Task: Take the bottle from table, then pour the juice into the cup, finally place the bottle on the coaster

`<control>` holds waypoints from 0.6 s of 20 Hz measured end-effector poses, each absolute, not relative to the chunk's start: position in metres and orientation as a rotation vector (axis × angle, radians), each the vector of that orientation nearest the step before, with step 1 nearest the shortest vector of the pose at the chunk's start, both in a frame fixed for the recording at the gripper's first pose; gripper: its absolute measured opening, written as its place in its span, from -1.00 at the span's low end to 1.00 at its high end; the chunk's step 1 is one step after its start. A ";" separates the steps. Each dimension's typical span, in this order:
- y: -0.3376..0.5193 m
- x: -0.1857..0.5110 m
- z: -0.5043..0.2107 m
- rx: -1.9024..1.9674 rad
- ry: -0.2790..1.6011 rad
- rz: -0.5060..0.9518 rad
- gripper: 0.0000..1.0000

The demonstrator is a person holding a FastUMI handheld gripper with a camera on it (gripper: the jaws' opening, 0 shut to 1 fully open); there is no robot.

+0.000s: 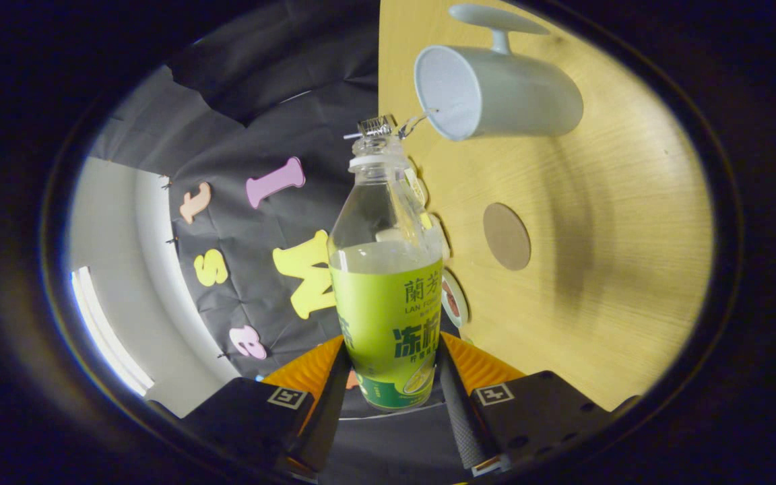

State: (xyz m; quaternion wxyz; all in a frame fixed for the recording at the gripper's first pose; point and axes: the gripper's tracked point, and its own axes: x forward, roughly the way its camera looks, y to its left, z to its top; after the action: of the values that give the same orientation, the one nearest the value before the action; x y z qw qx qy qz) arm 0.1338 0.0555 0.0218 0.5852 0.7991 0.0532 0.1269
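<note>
Plainly, with the fingers [388, 384] clamped on the lower body of the bottle [388, 289], tipped so its open mouth sits at the rim of the cup [496, 91] near the worktop [630, 269] edge, any wobble could spill juice toward the coaster [506, 236].

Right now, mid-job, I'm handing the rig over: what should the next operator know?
Hand-held gripper: shut on the bottle, both fingers pressing its lower label.
Bottle: uncapped, tipped toward the cup, a thin stream running from its mouth into the cup; juice remains inside.
Coaster: bare, on the wooden table, between cup and fingers.
Done: pickup. Under way: pour.
Left: finish pouring, right the bottle, set it on the coaster.
</note>
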 end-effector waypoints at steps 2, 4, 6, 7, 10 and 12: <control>0.054 0.134 0.026 1.876 0.119 0.300 0.51; 0.054 0.136 0.030 1.889 0.113 0.305 0.50; 0.052 0.136 0.034 1.905 0.108 0.313 0.51; 0.051 0.136 0.036 1.911 0.104 0.315 0.50; 0.048 0.137 0.040 1.922 0.094 0.327 0.51; 0.049 0.137 0.040 1.939 0.091 0.328 0.51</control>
State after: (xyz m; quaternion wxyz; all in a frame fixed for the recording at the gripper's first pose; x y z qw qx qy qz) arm 0.1369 0.0493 0.0399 0.5536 0.8202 0.0384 0.1390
